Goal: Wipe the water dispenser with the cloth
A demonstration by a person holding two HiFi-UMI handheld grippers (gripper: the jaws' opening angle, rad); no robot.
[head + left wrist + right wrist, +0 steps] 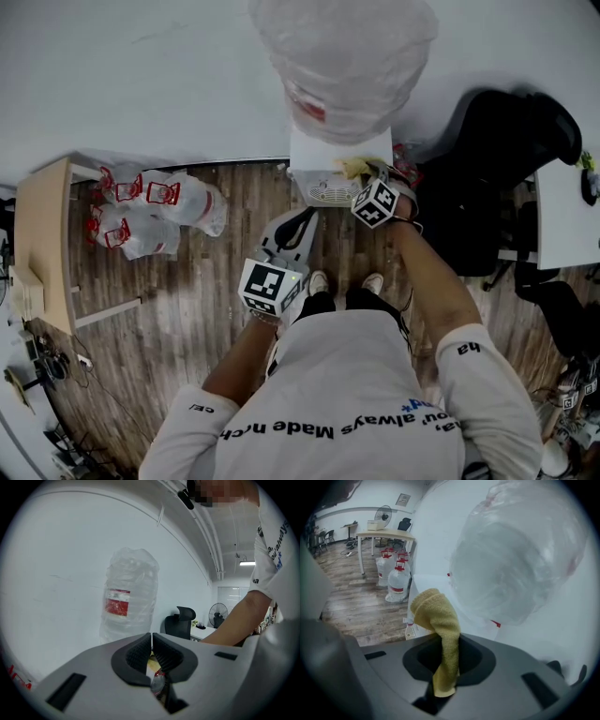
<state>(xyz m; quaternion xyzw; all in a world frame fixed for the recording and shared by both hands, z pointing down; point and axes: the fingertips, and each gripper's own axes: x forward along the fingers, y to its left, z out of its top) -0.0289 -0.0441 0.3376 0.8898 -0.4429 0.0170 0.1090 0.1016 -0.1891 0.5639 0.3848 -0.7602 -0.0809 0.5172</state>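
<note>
At the left edge of the head view a wooden table [42, 234] stands against the white wall, and a cluster of spare water bottles [155, 211] with red caps sits on the plank floor [187, 309] just beside it. The left gripper [302, 220] is held low in front of the person, short of the water dispenser [337, 155]. In the left gripper view its jaws are pressed together with nothing between them [151, 641], pointing up toward the wrapped bottle [129, 597].

That bottle [342, 56] stands upside down on the dispenser's white body. The right gripper [367, 173] is at the dispenser's front right top corner. Its jaws are clamped on the yellow cloth [436, 616], whose bunched free end stands above them in front of the white body [429, 585]. In the head view the cloth [352, 168] lies at that corner, but contact cannot be made out.

To the right stand a black office chair [497, 159] and a white desk [562, 216].
</note>
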